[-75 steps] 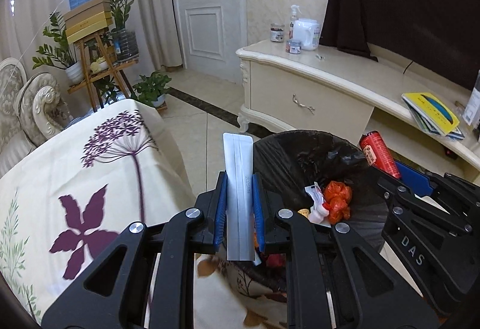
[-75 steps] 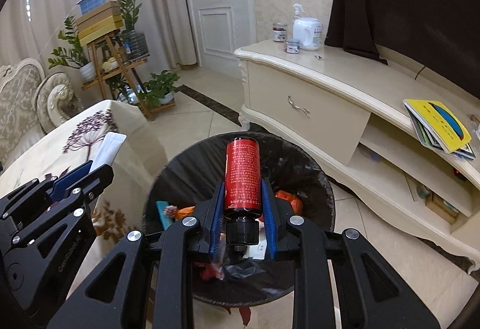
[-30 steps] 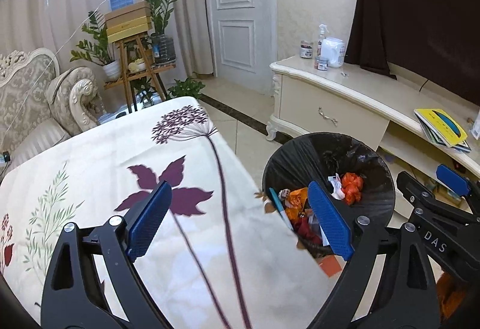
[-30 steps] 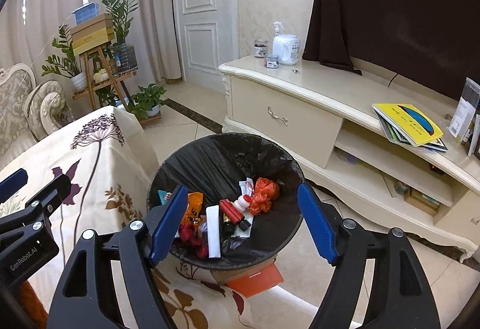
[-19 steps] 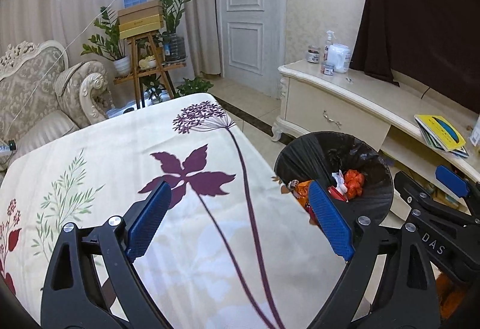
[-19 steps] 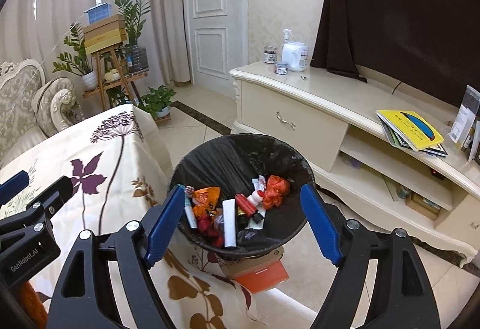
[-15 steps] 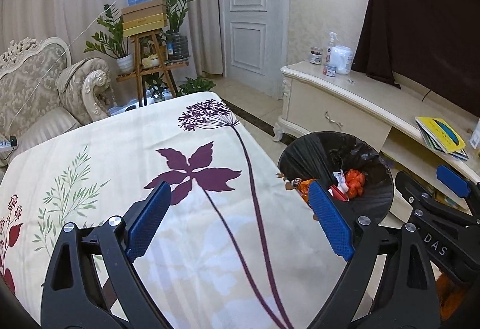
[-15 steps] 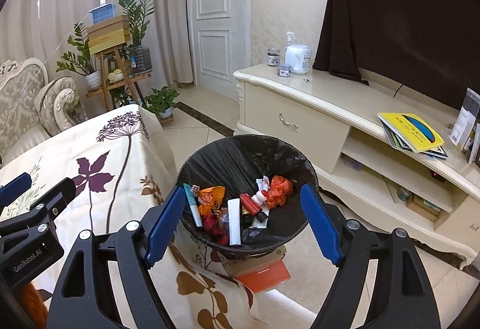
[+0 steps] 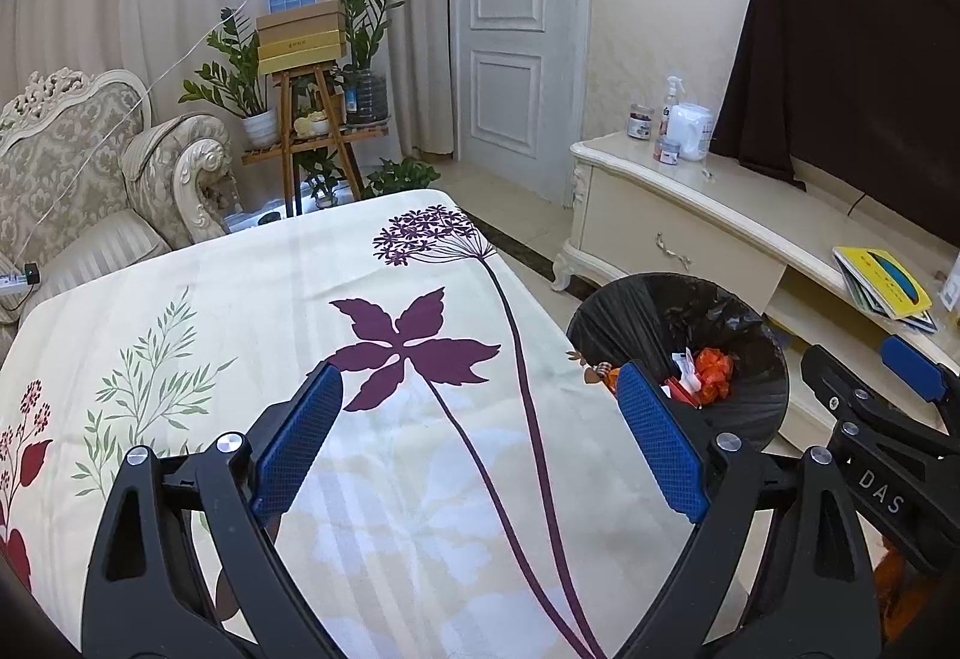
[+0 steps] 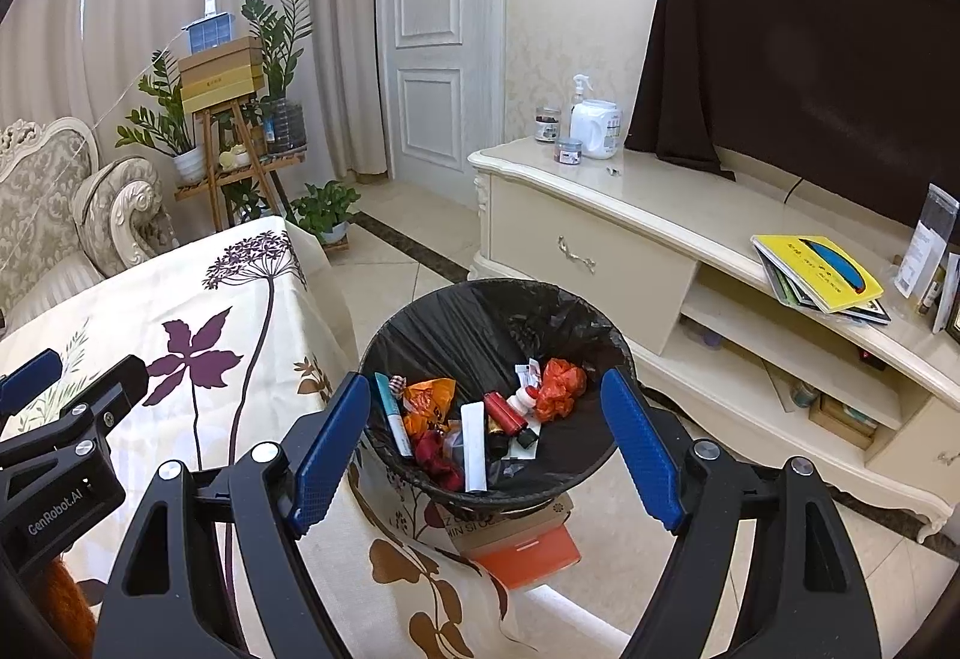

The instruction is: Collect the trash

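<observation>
Hanging spread and empty, the left gripper (image 9: 477, 446) over the tablecloth (image 9: 240, 299) and the right gripper (image 10: 486, 440) above the bin (image 10: 480, 311), both leave the trash (image 10: 474, 419) lying inside, apparently already dropped.

Left wrist view: trash bin (image 9: 672, 311) contents mostly hidden behind the left claw's (image 9: 477, 446) right finger (image 9: 657, 449) and the counter (image 9: 240, 299) edge; only orange wrapper (image 9: 711, 371) bits show. Right claw (image 9: 900, 419) cut off by the frame edge. Right wrist view: box (image 10: 522, 536) under the bin mostly hidden, print unreadable. Labels on jars (image 10: 547, 123) too small to read. Black cloth (image 10: 798, 59) hides whatever it covers. Counter runs out of frame at the bottom.
</observation>
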The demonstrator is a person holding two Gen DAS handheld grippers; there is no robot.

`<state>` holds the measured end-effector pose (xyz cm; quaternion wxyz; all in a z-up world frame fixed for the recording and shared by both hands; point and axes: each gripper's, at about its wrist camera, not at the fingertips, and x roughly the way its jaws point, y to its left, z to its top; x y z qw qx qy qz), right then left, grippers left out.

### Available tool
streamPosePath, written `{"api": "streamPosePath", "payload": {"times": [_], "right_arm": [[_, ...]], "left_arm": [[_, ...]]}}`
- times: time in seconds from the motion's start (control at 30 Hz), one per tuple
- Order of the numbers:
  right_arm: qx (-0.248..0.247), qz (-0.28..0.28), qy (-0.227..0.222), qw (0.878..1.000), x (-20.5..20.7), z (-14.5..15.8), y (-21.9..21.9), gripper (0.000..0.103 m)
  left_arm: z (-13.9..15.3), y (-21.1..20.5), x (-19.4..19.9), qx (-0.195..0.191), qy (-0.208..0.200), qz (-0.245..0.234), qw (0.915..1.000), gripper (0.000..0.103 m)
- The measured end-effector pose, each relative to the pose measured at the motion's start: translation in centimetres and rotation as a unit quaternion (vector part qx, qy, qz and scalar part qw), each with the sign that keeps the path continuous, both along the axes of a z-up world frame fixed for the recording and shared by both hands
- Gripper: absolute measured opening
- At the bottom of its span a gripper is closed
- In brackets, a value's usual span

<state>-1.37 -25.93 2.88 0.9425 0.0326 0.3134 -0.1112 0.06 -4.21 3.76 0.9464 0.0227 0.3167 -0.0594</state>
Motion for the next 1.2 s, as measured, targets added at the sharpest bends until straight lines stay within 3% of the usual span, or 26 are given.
{"api": "streamPosePath", "payload": {"times": [1.2], "right_arm": [[0.001, -0.003, 0.001, 1.0, -0.06, 0.13, -0.2, 0.077]], "left_arm": [[0.25, -0.54, 0.16, -0.002, 0.003, 0.002, 1.0, 0.091]]}}
